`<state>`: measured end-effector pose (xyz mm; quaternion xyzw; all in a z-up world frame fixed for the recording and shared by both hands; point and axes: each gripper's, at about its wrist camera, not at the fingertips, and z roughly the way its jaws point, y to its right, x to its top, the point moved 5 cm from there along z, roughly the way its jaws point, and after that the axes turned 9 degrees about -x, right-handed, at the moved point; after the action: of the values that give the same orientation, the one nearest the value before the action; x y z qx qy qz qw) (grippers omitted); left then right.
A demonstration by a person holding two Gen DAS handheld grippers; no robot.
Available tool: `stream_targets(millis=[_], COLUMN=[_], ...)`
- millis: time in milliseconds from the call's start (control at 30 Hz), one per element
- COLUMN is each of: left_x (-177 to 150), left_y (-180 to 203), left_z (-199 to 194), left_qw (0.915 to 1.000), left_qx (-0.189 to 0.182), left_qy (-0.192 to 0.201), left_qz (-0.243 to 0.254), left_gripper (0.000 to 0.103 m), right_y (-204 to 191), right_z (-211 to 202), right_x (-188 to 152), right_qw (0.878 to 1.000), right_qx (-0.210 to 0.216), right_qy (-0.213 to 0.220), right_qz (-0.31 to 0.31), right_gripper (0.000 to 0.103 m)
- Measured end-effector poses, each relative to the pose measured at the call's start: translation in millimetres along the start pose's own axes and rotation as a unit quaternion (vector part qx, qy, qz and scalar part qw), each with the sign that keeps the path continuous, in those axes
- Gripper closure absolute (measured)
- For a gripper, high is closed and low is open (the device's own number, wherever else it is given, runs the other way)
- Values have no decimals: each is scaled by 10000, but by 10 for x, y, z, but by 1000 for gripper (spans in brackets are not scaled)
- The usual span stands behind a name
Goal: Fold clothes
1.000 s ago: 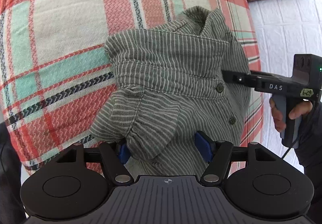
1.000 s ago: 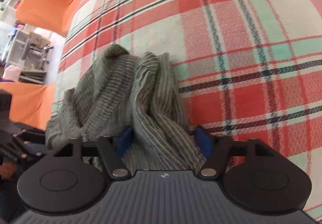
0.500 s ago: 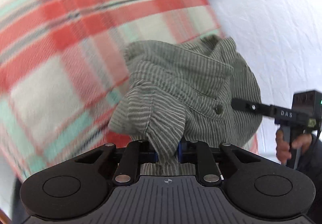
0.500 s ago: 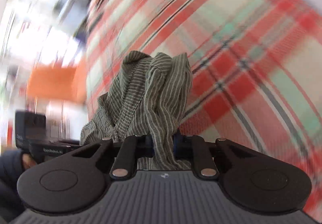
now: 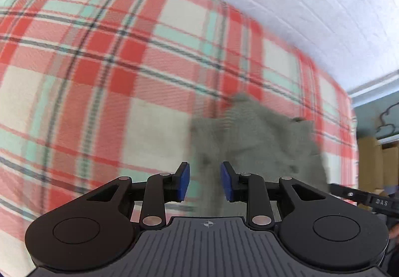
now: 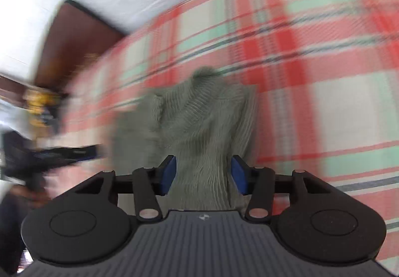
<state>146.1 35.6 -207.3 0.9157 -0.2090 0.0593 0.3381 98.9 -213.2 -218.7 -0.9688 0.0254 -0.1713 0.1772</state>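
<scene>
Blue pads of the left tool (image 5: 205,181) stand parted, with grey-green cloth showing in the gap between them; whether the pads touch it is lost to blur, but they do not pinch it. The tool points slightly downward over the bed, level side to side. Beyond its tips the shirt (image 5: 254,137), a crumpled striped grey-green garment, lies bunched on the plaid blanket (image 5: 99,65) toward the right side of the left wrist view. The tip of the other tool juts in at the right edge there, with a bit of a hand behind it.

The right tool (image 6: 203,173) is likewise spread wide, its pads set either side of a hanging fold of the same shirt (image 6: 199,117) and apart from it on both sides, so it grips nothing. The garment rises in a heap just ahead of it on the blanket (image 6: 324,65). At left, blurred, the left tool reaches toward the shirt. A dark brown headboard (image 6: 74,37) and white wall (image 5: 299,3) lie beyond.
</scene>
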Motion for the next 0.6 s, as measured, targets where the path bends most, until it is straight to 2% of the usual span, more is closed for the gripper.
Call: stream_targets(millis=[67,133,200,267,400,600], left_x=[24,22,17,26,147,261], left_y=[-102,-54,34,131,175,241], left_z=[-115,-230,-229,-143,162,477], left_qw=[9997,9989,9980,9966,9965,9957], left_qx=[-214,-458,-571,-606,-635,-753], left_qy=[84,114,24,-138,-205,-311], left_qz=[-96,45,285,533,494,443], left_gripper=[60,58,50,48,48,48], right_y=[-33,-61,-62,-57,-16,39], right_z=[-143,-277,-285,-206,-54,113], right_x=[-65,-128,-166,-161,-41,115], right_qw=[9990,9967,9964,9957,9925,9916], right_qx=[-157,-287,-303,-363,-551,-588], right_qy=[366,686,774,854,1018,965], right_qz=[-190,-323,-138,62,393,633], right_gripper=[48,42,41,41,41,41])
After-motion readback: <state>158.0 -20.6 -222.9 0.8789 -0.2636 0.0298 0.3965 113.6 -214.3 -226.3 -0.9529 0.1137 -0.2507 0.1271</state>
